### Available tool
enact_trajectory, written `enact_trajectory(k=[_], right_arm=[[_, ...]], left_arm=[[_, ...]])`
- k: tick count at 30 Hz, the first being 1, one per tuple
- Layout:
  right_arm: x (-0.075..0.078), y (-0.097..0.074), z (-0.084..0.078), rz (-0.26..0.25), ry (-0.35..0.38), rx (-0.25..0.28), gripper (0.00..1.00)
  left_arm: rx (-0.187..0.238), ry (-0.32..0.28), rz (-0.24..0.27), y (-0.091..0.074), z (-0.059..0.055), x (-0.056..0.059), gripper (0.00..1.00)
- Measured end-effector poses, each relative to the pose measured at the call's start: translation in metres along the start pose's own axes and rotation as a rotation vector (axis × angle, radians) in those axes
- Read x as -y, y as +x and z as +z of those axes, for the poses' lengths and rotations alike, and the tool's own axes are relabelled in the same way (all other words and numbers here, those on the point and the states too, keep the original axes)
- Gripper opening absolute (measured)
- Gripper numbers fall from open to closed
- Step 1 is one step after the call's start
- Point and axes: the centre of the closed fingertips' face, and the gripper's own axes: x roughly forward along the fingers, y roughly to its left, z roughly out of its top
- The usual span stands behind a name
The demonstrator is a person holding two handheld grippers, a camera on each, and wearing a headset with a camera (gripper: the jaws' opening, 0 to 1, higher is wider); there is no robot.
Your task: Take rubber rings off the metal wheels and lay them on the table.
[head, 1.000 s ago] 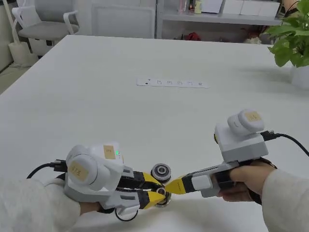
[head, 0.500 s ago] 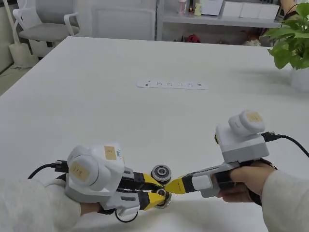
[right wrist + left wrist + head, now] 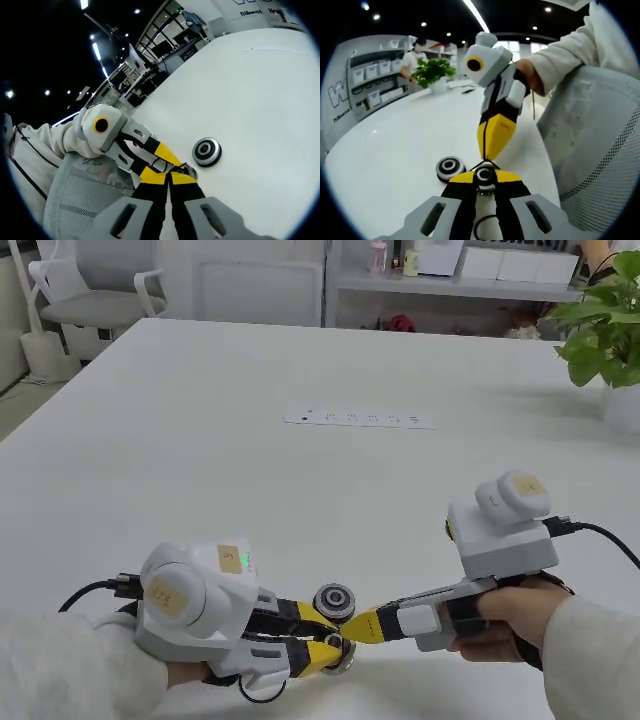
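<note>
My left gripper [image 3: 335, 638] comes in from the lower left near the table's front edge, shut on a small metal wheel [image 3: 484, 175]. My right gripper [image 3: 353, 628] reaches in from the right, its yellow jaws closed together at that wheel's rim. They pinch a thin black rubber ring [image 3: 183, 167] that stretches off the wheel. In the left gripper view the right gripper [image 3: 487, 159] points down onto the held wheel. A second wheel [image 3: 334, 599], with its black ring on, lies flat on the table just behind the jaws, also seen as the second wheel [image 3: 206, 151].
A thin black loop [image 3: 262, 690] lies on the white table [image 3: 200, 460] under the left gripper. A recessed socket strip [image 3: 358, 418] sits mid-table. A potted plant [image 3: 605, 330] stands far right, and a chair [image 3: 95, 285] and shelves lie beyond the far edge.
</note>
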Motion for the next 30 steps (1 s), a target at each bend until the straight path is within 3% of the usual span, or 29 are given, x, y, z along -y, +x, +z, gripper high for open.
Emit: enact_trajectory(k=[30], right_arm=[[-0.0056,0.0016,0.0026,0.022,-0.004,0.010,0.00]], left_arm=[[0.001,0.002,0.000,0.0001,-0.0003,-0.0003,0.13]])
